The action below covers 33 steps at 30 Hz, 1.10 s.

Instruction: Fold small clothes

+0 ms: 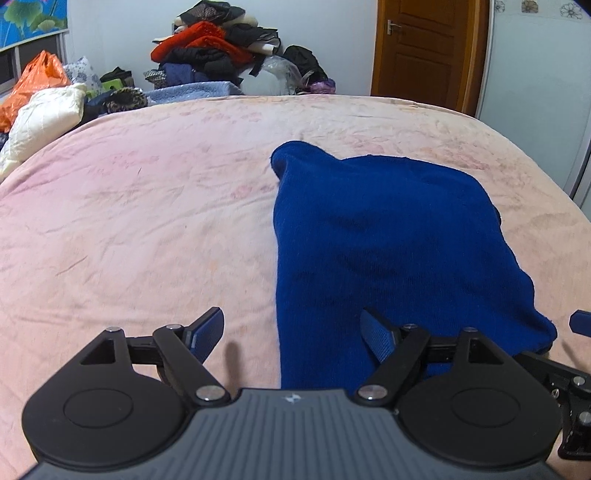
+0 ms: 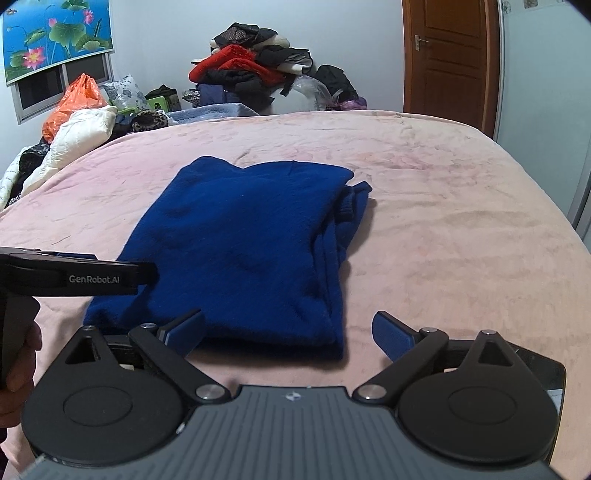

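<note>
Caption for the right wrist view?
Open right gripper at near edge of folded blue garment on pink bed.

— What fills the frame?
— A folded blue sweater (image 2: 243,243) lies flat on a bed (image 2: 443,221) covered in a pink blanket, with one cuffed sleeve edge showing along its right side.

— And the tools?
— The right gripper (image 2: 288,332) hangs low over the sweater's near edge, jaws spread wide and holding nothing; the near right corner of the sweater sits between them, untouched. The left gripper (image 2: 77,275), marked GenRobot.AI, enters from the left above the sweater's left edge, a hand (image 2: 20,365) on its grip.

— Behind?
— A heap of clothes (image 2: 255,70), an orange plastic bag (image 2: 72,105), a lotus-print blind (image 2: 55,33) and a wooden door (image 2: 450,59).
</note>
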Tool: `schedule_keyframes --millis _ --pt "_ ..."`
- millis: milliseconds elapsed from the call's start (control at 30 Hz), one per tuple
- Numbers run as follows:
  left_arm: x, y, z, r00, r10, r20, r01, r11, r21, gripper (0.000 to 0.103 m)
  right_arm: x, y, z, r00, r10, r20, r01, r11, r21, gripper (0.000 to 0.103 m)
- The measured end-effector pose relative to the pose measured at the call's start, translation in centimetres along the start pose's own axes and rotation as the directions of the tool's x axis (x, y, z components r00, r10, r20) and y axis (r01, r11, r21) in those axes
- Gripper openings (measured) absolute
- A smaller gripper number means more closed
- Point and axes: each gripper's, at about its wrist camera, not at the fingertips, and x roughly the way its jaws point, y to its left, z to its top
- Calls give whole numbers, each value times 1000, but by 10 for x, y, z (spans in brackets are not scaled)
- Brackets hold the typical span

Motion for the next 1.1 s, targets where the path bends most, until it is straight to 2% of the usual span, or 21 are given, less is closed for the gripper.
schedule_keyframes --millis 633,867,1100 --pt "-13 12 -14 999 -16 -36 15 999 -46 81 -11 8 -11 1000 12 -10 -12 1000 5 100" --pt "-21 16 -22 999 -4 -34 3 998 -55 82 -13 13 -16 1000 17 -20 -17 1000 3 100" --pt "-26 19 -26 1000 19 -23 -20 998 -55 87 -17 18 -21 1000 13 -24 -13 1000 -10 100"
